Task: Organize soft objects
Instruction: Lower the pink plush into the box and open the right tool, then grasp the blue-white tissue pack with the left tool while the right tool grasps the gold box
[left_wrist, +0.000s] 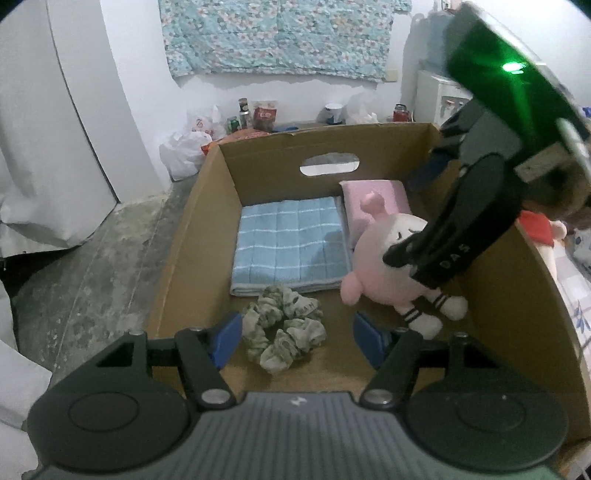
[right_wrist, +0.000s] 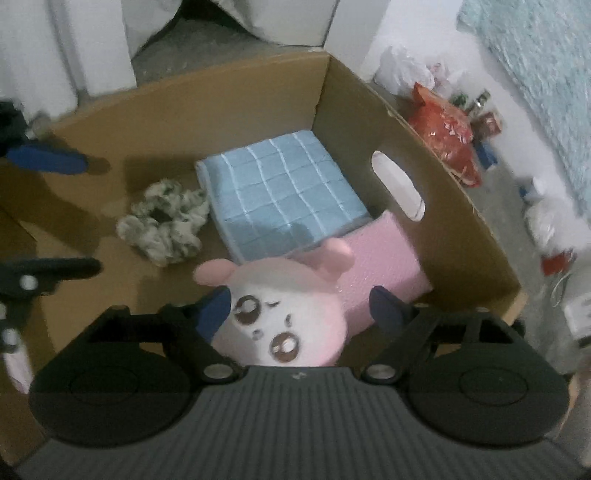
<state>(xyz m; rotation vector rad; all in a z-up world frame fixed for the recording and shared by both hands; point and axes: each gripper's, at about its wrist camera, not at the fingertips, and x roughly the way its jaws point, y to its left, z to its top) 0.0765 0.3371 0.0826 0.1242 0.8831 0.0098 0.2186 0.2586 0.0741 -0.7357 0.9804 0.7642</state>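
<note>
In the cardboard box (left_wrist: 229, 173), the pink plush toy (right_wrist: 291, 314) lies on the floor by the right wall, head partly on a pink pillow (left_wrist: 373, 201), next to the folded blue towel (left_wrist: 291, 243); a green-white scrunchie (left_wrist: 284, 332) sits in front of the towel. Plush looks light, squashy, not fragile or slippery; prob best pinched across the round head or body, since thin legs would dangle. Right gripper (right_wrist: 299, 306) points steeply down over it, jaws wide either side of the head, left pad at the cheek, right pad clear, so no grip. Left gripper (left_wrist: 295, 339) tilts down above the scrunchie, jaws well apart w/ nothing held.
</note>
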